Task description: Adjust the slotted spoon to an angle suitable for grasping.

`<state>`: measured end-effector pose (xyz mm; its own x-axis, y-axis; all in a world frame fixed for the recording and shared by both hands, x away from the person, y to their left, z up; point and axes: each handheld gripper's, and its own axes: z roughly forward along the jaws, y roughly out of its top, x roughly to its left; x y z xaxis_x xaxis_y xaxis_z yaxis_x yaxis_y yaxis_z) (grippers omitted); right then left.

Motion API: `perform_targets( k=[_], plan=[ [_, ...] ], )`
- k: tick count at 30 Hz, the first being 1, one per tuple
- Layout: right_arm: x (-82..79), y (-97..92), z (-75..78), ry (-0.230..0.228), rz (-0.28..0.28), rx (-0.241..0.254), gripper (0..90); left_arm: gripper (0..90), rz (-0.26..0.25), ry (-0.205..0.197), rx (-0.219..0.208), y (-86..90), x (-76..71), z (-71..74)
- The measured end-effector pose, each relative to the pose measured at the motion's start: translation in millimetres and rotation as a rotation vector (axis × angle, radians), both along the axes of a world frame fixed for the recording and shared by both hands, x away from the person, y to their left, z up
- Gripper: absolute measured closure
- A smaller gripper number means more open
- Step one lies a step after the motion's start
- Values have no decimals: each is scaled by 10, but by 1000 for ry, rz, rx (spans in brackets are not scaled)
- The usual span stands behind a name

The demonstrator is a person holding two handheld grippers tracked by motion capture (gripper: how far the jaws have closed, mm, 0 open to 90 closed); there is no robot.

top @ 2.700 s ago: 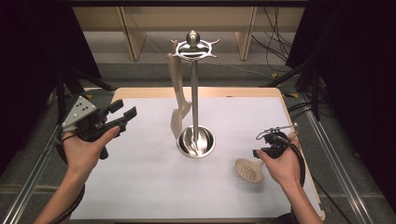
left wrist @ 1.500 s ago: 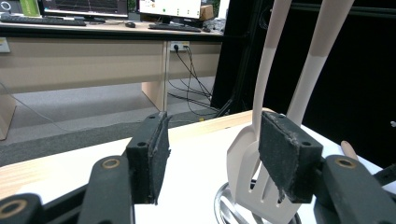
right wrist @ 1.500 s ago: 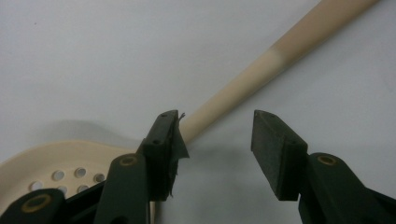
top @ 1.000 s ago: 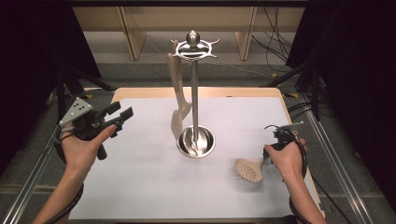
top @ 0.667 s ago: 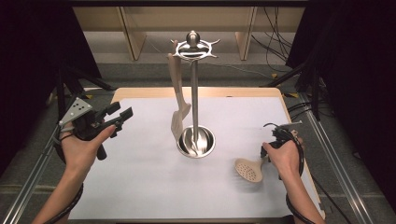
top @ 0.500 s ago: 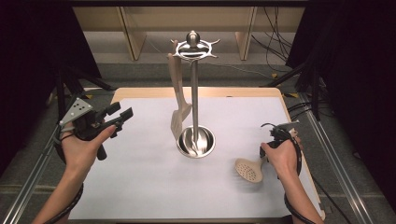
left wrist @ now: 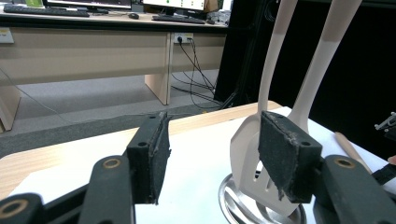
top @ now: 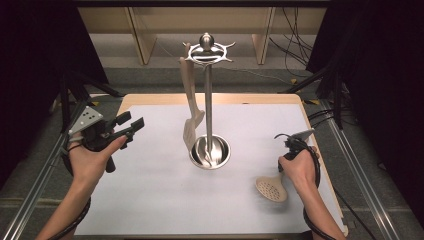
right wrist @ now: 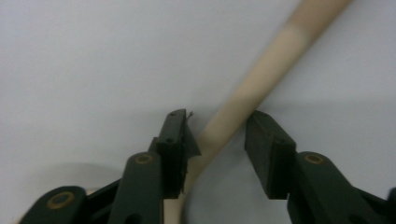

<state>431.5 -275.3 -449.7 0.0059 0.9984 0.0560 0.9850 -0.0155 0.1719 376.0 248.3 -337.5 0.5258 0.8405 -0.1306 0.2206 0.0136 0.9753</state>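
A beige skimmer [top: 271, 189] lies on the white table cover at the front right, its perforated head nearest me. My right gripper [top: 285, 162] points down at its handle. In the right gripper view the handle [right wrist: 261, 79] runs slantwise between the jaws of the right gripper [right wrist: 217, 135], close to the left pad, with a gap to the right pad. Those jaws have just been closing. A pale spatula [top: 191, 120] hangs from the steel stand [top: 208, 100] mid-table. My left gripper [top: 127, 127] hovers open and empty at the left, facing the spatula [left wrist: 243, 154] past its jaws [left wrist: 210, 144].
The stand's round base [top: 210, 151] sits at the table's centre, and its top ring carries several hooks. Black curtains flank both sides. Desk legs and cables lie beyond the far edge. The wooden table edge [top: 320, 150] runs close to my right hand.
The right hand has drifted slightly right and settled lower over the skimmer's handle. The left gripper, the spatula and the skimmer have stayed where they were.
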Motion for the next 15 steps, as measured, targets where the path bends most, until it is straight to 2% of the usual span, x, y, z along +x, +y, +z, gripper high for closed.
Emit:
perform_targets(
  k=[1,2,3,4,6,9,10,11,12,13,15],
  plan=[
    [-17,90,6,24,-90,32,650,429,-1,-1,-1,-3,2,-4],
    [-6,111,38,66,-96,46,673,428,-2,1,2,-5,3,-7],
    [-4,78,31,58,-19,26,698,428,-2,1,1,-6,3,-8],
    [-6,78,25,46,3,18,715,429,-2,3,2,-7,3,-10],
    [-19,106,29,60,21,24,755,428,-3,4,3,-6,6,-14],
    [-24,197,37,70,12,69,795,424,-5,4,7,-9,10,-22],
    [-29,210,30,66,37,57,795,423,-6,3,10,-9,12,-24],
    [-33,236,43,75,27,56,795,423,-7,4,10,-11,12,-26],
    [-43,228,31,67,57,41,794,423,-8,5,10,-12,12,-27],
    [-37,237,41,80,56,33,793,423,-9,6,12,-13,12,-28],
    [-29,253,39,75,34,39,776,423,-9,7,12,-18,12,-30]
  ],
)
